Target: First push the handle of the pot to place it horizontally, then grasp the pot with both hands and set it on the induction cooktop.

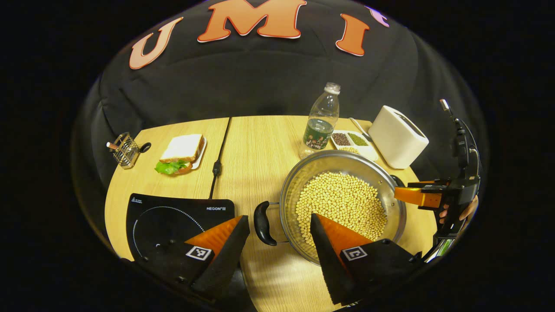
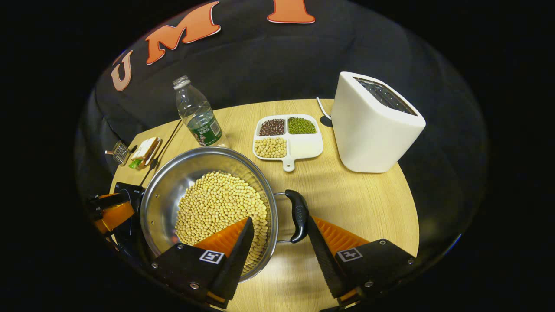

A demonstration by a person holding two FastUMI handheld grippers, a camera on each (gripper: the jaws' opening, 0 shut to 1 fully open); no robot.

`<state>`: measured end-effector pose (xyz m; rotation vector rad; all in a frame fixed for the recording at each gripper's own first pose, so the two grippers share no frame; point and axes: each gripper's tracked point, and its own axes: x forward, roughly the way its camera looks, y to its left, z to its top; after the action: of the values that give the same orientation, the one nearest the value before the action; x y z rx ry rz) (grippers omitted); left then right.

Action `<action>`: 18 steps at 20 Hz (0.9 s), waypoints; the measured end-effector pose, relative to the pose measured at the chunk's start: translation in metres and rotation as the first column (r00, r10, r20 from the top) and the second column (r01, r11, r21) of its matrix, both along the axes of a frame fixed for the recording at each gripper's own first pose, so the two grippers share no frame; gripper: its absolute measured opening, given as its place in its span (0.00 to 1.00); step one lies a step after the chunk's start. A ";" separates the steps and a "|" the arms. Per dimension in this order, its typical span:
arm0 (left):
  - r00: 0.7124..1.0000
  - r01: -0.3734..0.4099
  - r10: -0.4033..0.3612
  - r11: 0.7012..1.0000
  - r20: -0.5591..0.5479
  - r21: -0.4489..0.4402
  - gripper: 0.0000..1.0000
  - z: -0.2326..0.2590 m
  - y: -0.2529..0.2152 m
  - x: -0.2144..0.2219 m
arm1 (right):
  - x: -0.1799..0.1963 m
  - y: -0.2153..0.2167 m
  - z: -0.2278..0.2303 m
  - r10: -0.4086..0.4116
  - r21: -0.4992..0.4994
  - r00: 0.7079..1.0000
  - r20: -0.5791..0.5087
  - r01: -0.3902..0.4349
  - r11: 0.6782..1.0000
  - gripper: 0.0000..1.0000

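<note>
A steel pot [image 1: 291, 187] holding soybeans [image 1: 342, 201] stands on the wooden table, right of the black induction cooktop [image 1: 167, 216]. My left gripper [image 1: 279, 236] is open, and the pot's black left handle [image 1: 263, 223] lies between its fingers without touching them. Its right finger hangs over the beans. In the right gripper view the pot [image 2: 164, 190] sits at lower left with its other black handle [image 2: 299, 214] pointing sideways. My right gripper [image 2: 279, 225] is open around that handle, which lies close to the right finger [image 2: 323, 242]. The left gripper [image 2: 110, 212] shows beyond the pot.
Behind the pot stand a water bottle [image 1: 321, 123], a divided dish of beans [image 2: 288, 136] and a white toaster [image 2: 373, 123]. A sandwich plate [image 1: 182, 154] and a small wire rack [image 1: 125, 149] sit far left. A black cable [image 1: 219, 151] crosses the table.
</note>
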<state>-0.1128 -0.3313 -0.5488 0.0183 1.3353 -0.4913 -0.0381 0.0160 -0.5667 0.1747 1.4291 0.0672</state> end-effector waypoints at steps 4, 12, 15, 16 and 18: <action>0.999 0.014 -0.013 0.999 -0.035 0.029 0.92 -0.029 -0.003 -0.006 | -0.001 -0.009 -0.013 0.010 -0.042 1.000 -0.022 -0.011 0.999 0.80; 0.999 0.043 -0.042 0.994 -0.013 0.099 0.89 -0.066 -0.004 -0.012 | 0.000 0.004 -0.039 0.039 -0.065 0.998 -0.046 -0.042 0.997 0.80; 0.999 0.035 -0.035 0.993 -0.002 0.116 0.84 -0.076 -0.003 -0.012 | 0.000 0.003 -0.046 0.034 -0.080 0.998 -0.055 -0.039 0.996 0.79; 1.000 0.030 -0.030 0.993 -0.001 0.113 0.80 -0.076 -0.004 -0.011 | 0.000 0.003 -0.046 0.030 -0.078 0.998 -0.056 -0.035 0.996 0.76; 1.000 0.020 -0.022 0.993 0.009 0.113 0.79 -0.079 -0.005 -0.009 | -0.001 0.003 -0.047 0.030 -0.074 0.998 -0.058 -0.035 0.997 0.74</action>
<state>-0.1217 -0.3360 -0.6282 0.1280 1.3529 -0.4326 -0.0393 0.0194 -0.6136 0.0922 1.4890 0.0356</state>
